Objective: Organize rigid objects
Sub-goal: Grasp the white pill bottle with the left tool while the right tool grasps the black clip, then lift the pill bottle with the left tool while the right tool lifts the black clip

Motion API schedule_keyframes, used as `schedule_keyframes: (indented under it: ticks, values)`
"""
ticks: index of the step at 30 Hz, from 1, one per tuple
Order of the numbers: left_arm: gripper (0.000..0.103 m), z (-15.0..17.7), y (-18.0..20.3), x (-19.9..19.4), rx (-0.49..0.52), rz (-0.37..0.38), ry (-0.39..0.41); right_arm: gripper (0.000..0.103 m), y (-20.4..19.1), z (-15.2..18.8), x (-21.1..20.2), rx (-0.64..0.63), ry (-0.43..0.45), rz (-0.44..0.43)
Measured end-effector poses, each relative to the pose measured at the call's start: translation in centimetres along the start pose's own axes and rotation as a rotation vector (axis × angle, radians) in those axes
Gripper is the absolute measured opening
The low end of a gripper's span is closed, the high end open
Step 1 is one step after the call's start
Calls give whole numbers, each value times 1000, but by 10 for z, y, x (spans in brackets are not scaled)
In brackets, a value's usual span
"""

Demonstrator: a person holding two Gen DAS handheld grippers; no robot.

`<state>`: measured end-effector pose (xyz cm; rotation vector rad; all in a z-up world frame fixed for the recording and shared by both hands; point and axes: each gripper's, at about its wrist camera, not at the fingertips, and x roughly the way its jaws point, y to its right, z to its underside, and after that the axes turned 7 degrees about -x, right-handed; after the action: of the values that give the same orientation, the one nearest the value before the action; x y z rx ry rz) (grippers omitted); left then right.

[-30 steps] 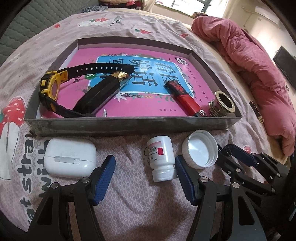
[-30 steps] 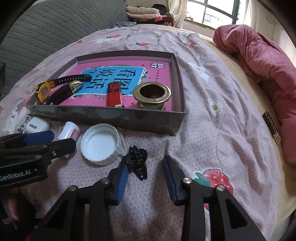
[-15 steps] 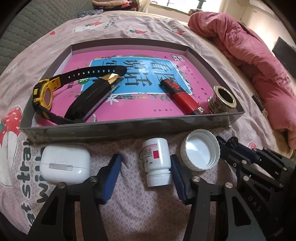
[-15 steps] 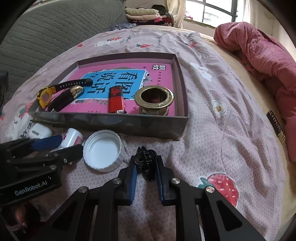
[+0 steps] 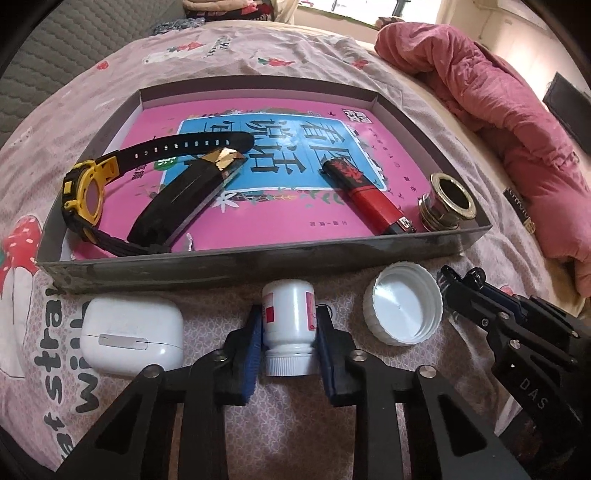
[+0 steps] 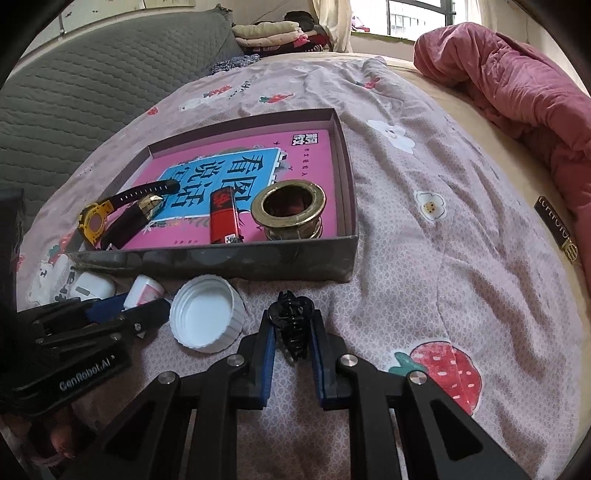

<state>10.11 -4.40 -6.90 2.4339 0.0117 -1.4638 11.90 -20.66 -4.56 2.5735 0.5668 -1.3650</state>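
Home bedroom. Work surface is a bed spread with a pink strawberry-print sheet [image 6: 424,229]; a rumpled pink quilt [image 6: 517,88] is heaped at its far side, and a grey quilted headboard or sofa back [image 6: 92,85] runs along the left. Folded clothes [image 6: 273,33] are stacked near a daylit window [image 6: 424,18] with a curtain.

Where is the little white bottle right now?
In the left wrist view, the white bottle lies on the bedspread, squeezed in the left claw, between the earbud case and white lid.
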Motion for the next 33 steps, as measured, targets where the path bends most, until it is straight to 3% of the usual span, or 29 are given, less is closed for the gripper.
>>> schedule_keyframes:
  ticks: [11, 20, 33]
  values:
    - [28, 7, -4, -17, 8, 49, 4, 17, -2, -1, -7, 2, 21, -44]
    - [27, 10, -2, -34, 36, 47, 32, 17, -6, -3, -18, -10, 56, -62]
    - [27, 4, -6, -58, 55, 28, 99, 17, -24, -14, -43, -62, 192, -123]
